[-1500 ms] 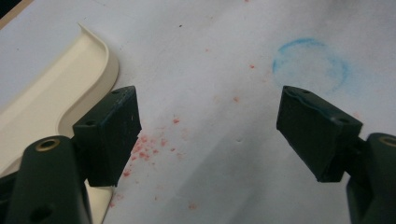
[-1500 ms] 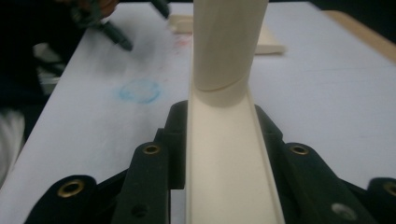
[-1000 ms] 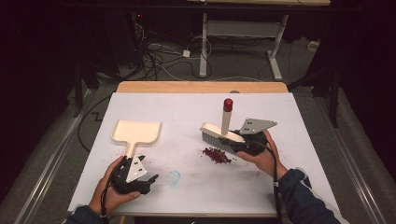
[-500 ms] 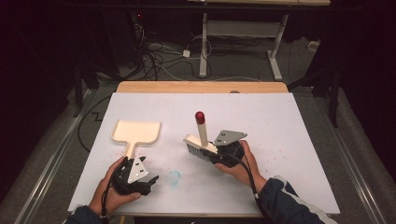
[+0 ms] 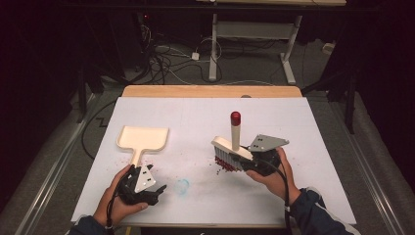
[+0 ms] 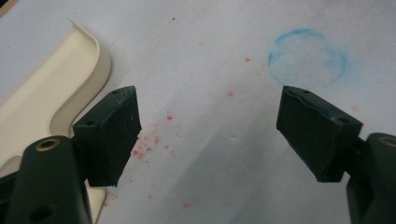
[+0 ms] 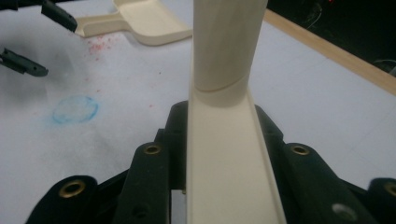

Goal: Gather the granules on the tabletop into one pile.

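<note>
A cream hand brush [image 5: 229, 149] with a red-tipped handle [image 5: 235, 117] stands bristles-down on the white table [image 5: 205, 117]. My right gripper [image 5: 248, 161] is shut on its back, and the right gripper view shows the brush body [image 7: 224, 154] pinched between the jaws. Red crumbs [image 5: 224, 166] lie just under the bristles. A cream dustpan [image 5: 143, 138] rests flat at the left, handle toward me. My left gripper [image 5: 157, 192] sits just below that handle, open and holding nothing. In the left gripper view [image 6: 210, 135] the dustpan [image 6: 46, 93] lies beside the left jaw.
A blue chalk ring [image 5: 182, 186] marks the table between the two grippers, with faint red specks [image 6: 154, 140] scattered near it. The wooden table edge [image 5: 210, 91] runs along the back. Beyond it are cables and a desk frame on the floor.
My right gripper carried the brush left toward the table's middle, then back right to about where it began. The crumb pile looks unmoved. The left gripper stayed still.
</note>
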Action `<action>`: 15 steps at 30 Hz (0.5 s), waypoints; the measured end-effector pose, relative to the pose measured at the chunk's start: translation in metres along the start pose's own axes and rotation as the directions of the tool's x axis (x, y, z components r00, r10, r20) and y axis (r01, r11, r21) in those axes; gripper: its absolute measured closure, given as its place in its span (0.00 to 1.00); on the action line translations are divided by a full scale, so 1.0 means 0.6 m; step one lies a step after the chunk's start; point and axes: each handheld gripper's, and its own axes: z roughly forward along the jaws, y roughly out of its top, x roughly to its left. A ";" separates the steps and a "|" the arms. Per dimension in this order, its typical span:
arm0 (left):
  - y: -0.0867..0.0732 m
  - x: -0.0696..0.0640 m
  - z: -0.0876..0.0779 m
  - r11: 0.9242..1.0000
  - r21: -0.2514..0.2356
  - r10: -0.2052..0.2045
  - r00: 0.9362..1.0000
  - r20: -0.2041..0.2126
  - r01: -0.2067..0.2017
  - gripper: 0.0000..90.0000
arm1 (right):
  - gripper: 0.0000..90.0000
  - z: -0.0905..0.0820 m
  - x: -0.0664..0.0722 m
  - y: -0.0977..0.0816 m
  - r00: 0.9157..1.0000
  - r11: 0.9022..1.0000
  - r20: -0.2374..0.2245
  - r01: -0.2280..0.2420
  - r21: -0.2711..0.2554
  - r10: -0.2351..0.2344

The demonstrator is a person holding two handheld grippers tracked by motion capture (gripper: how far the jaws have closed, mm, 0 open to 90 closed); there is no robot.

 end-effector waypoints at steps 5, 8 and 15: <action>0.000 0.000 0.000 1.000 0.001 0.001 1.000 0.000 -0.001 0.23 | 0.75 -0.025 -0.017 -0.017 0.996 0.999 0.089 -0.026 -0.048 0.031; 0.001 -0.001 0.000 1.000 0.003 0.004 1.000 -0.001 -0.004 0.23 | 0.75 -0.022 -0.023 -0.037 0.983 0.998 0.174 -0.047 -0.044 0.054; 0.002 -0.002 0.001 1.000 0.004 0.007 1.000 -0.001 -0.007 0.23 | 0.75 0.025 -0.014 -0.076 0.948 0.998 0.314 -0.057 -0.005 0.056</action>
